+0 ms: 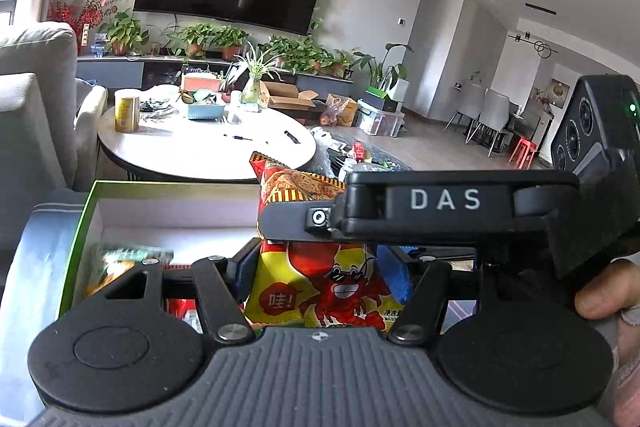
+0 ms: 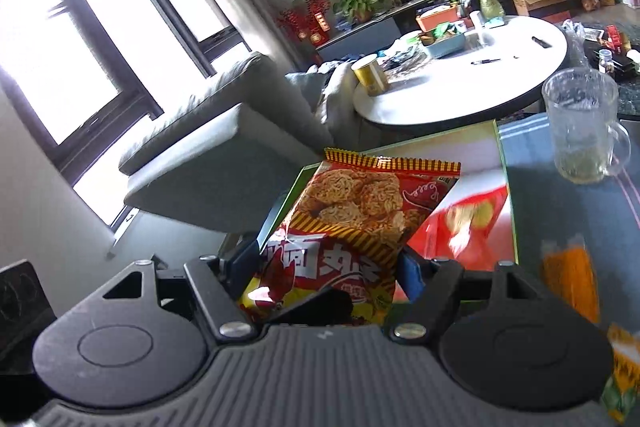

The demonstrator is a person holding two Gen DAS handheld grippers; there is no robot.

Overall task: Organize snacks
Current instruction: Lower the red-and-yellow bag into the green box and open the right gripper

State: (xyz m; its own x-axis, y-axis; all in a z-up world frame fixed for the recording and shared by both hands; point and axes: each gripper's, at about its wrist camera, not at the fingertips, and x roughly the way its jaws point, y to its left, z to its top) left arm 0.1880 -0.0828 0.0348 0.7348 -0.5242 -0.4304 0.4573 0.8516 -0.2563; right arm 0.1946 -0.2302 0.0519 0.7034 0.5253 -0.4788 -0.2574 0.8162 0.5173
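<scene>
The snack packet (image 2: 352, 227), red and yellow with a picture of fried noodle balls, sits between the blue pads of the right hand-held gripper (image 2: 332, 267), which is clamped on its lower half and holds it up over the green-rimmed box (image 2: 505, 187). In the left wrist view the same packet (image 1: 320, 287) also lies between the pads of the left hand-held gripper (image 1: 320, 275); they flank it closely, but whether they press on it I cannot tell. The right gripper's body crosses just in front of the left one.

The risks, as I judge them: two grippers on one crinkly bag can pull against each other, tearing the foil or crushing the brittle noodles. The bag is slick, so it may slip out and land outside the box, or on the red packet (image 2: 468, 223) already lying in it. The glass mug (image 2: 584, 131) stands just beside the box on the counter (image 2: 568, 211) and could be knocked over by a swinging right hand. The close-set tools could also collide.

Readable writing: "DAS" in white on the right gripper's side, and a red circle with "哇!" beside a cartoon crayfish in sunglasses on the packet. Large white Chinese characters cross the packet's front in the right view, partly creased; I cannot read them surely.
</scene>
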